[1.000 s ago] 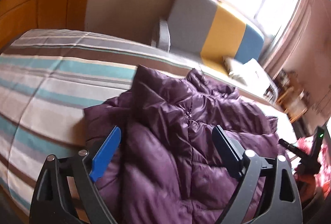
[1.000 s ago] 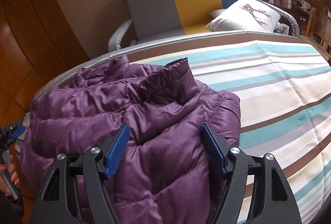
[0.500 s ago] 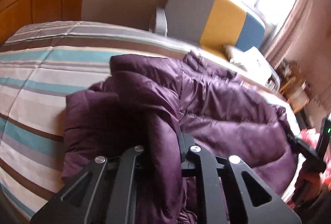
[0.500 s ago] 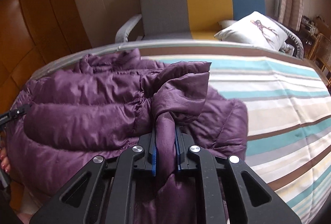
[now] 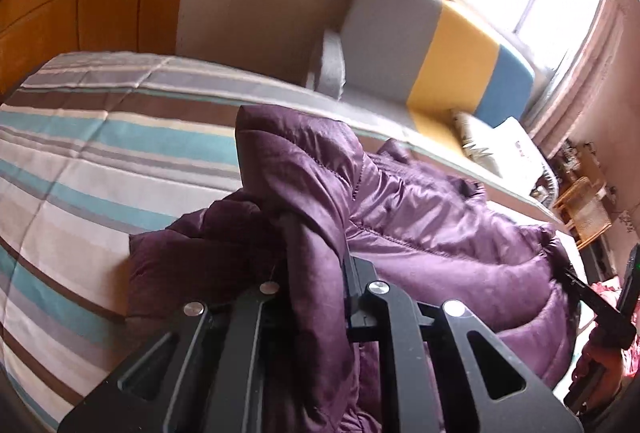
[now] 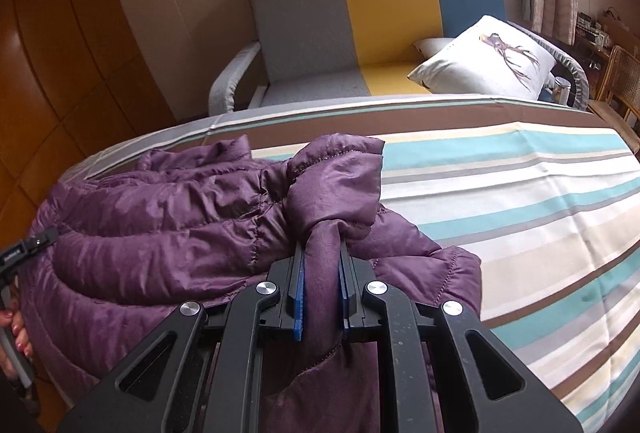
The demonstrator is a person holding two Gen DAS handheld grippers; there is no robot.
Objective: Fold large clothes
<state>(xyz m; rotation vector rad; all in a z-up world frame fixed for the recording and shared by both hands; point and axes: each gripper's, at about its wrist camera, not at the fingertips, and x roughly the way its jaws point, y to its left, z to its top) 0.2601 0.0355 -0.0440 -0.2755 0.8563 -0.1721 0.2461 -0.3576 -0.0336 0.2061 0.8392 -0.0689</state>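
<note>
Both grippers clamped on the purple jacket [image 6: 168, 233], jaws having just closed with fabric bunched between them. Left gripper [image 5: 316, 273] pinches a fold at the jacket's left end, right gripper [image 6: 320, 273] one at its right end. Jacket lies crumpled on the striped bed [image 6: 520, 193], near edge.

Both wrist cameras look steeply down, close over the purple jacket [image 5: 420, 233], sharing bed [image 6: 520, 201] and sofa [image 6: 300, 13].
</note>
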